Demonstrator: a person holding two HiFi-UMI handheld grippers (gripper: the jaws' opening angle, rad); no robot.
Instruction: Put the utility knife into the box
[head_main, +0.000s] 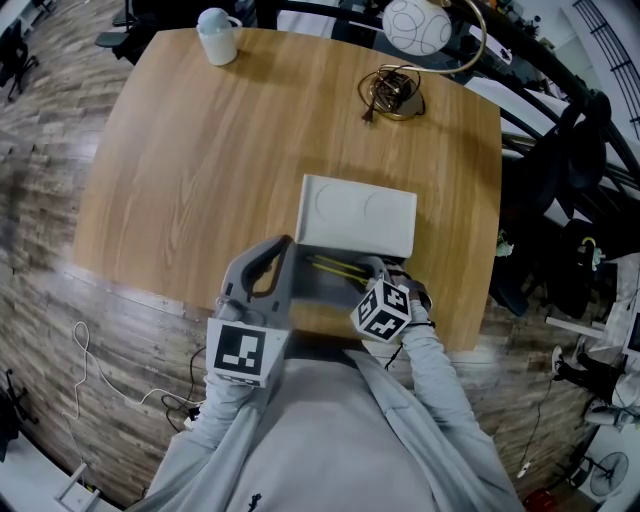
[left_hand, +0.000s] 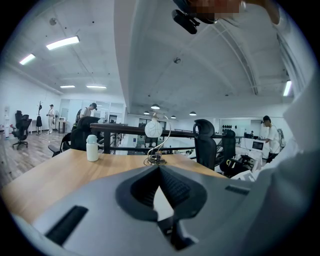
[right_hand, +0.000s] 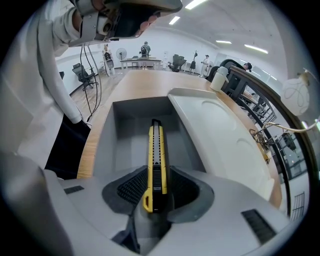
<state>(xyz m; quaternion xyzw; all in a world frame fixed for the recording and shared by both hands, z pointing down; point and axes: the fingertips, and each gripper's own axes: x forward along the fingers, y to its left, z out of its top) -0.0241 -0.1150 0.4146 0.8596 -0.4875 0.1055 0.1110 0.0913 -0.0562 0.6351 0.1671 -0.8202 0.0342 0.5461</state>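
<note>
A yellow and black utility knife (right_hand: 156, 160) sits between the jaws of my right gripper (right_hand: 156, 174), which is shut on it. The blade end points into an open grey box (right_hand: 127, 135); I cannot tell if it touches the bottom. The box's white lid (right_hand: 220, 132) stands open on the far side. In the head view the knife (head_main: 335, 268) lies over the box (head_main: 318, 292) near the table's front edge, below the lid (head_main: 358, 215), with the right gripper (head_main: 368, 272) at its right end. My left gripper (head_main: 284, 245) rests at the box's left end, its jaws (left_hand: 159, 169) shut on nothing.
A white bottle (head_main: 217, 35) stands at the table's far left. A lamp with a white globe (head_main: 417, 25) and a coiled cord (head_main: 392, 92) sit at the far right. Office chairs (head_main: 560, 170) crowd the right side of the wooden table (head_main: 200, 170).
</note>
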